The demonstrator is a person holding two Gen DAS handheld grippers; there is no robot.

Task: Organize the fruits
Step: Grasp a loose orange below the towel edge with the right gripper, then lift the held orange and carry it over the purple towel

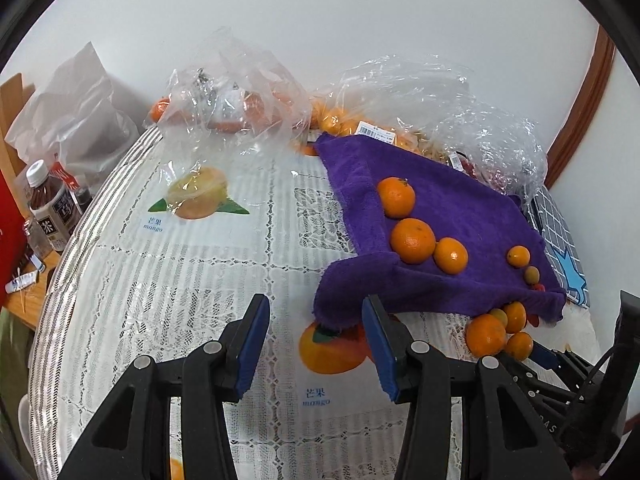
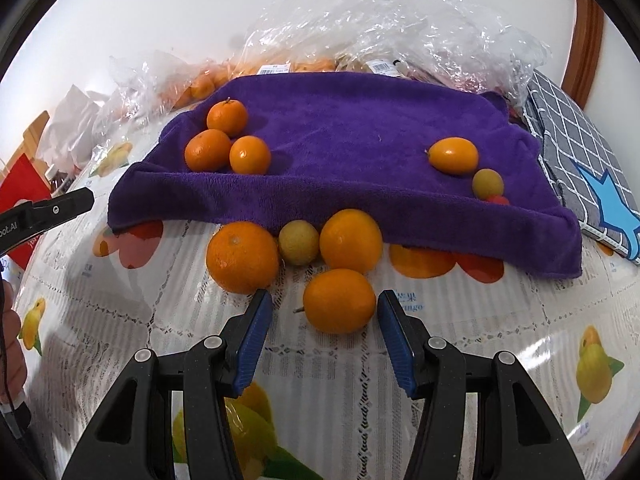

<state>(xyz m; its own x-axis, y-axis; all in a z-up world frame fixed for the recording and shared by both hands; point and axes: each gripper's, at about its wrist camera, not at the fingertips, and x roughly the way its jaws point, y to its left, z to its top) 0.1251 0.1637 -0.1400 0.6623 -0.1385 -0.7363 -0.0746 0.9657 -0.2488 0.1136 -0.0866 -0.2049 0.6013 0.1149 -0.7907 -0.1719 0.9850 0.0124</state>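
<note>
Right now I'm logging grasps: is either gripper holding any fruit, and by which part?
Nothing is held. The right gripper is open around an orange; the left gripper is open over the tablecloth.

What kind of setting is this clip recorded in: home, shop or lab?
Most likely a home dining table: a lace-patterned plastic tablecloth printed with mangoes, a purple towel laid out for the fruit, grocery bags against the wall, and a bottled tea on a side surface.

My left gripper (image 1: 316, 312) and right gripper (image 2: 325, 307) both gape wide at lower centre, holding nothing.
</note>
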